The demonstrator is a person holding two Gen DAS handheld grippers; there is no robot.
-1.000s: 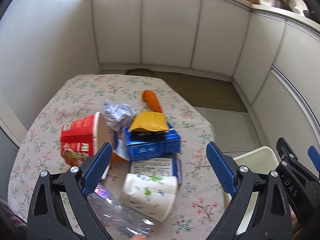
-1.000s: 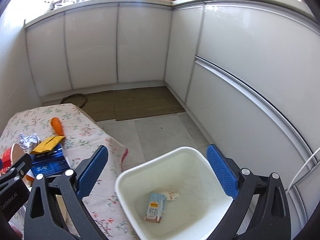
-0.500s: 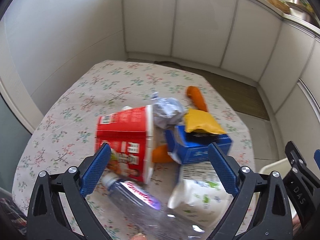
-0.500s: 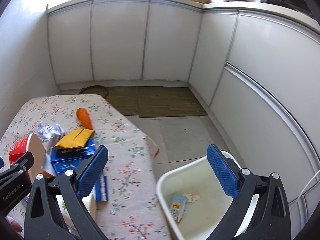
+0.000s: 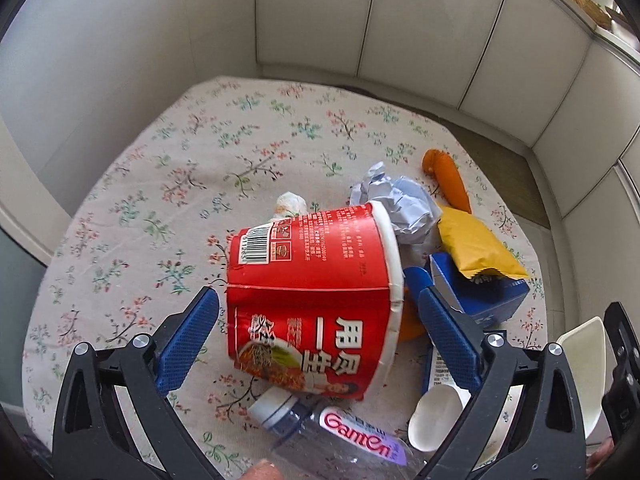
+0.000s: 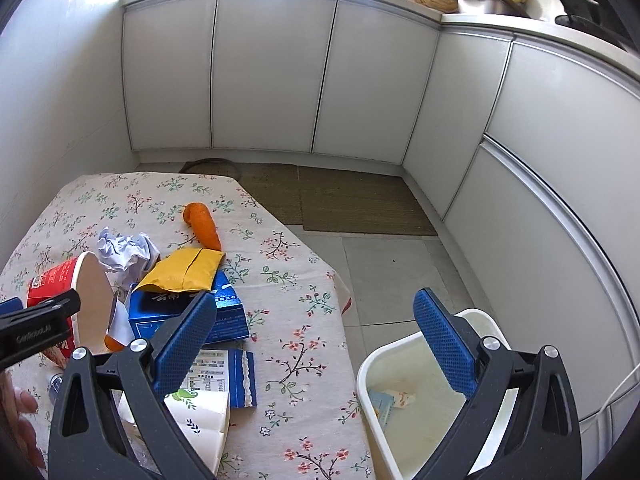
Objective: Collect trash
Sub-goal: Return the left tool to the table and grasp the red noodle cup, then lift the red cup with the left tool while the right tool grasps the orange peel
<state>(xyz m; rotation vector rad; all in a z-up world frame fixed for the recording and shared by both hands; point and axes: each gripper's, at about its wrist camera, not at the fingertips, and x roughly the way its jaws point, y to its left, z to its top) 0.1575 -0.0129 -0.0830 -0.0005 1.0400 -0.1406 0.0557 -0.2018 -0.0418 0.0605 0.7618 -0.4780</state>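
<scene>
Closer now than a second ago: left gripper [image 5: 316, 316], jaws opening and spread wide, straddling the red noodle cup [image 5: 312, 300] lying on its side, pads on either flank but not yet pressing. Before, only the cup's edge showing at nine o'clock; now dead centre. Likely the next piece bound for the bin, though nothing gripped so far.

Right gripper [image 6: 314, 328] jaws apart and empty, swung from above the white bin [image 6: 400, 360] back toward the table edge. In the bin at five o'clock, a small packet [image 6: 384, 404], possibly with a second scrap beside it.

Still on the floral tablecloth [image 5: 200, 160]: crumpled paper [image 5: 404, 208] at one o'clock of the cup, carrot [image 5: 448, 180] beyond, yellow envelope [image 5: 476, 248] atop a blue box [image 5: 480, 292] at three o'clock, clear bottle [image 5: 340, 436] and paper cup [image 5: 432, 420] at six. Most of the job ahead.

White kitchen cabinets [image 6: 272, 72] all round, woven mats [image 6: 352, 204] on the tiled floor.
</scene>
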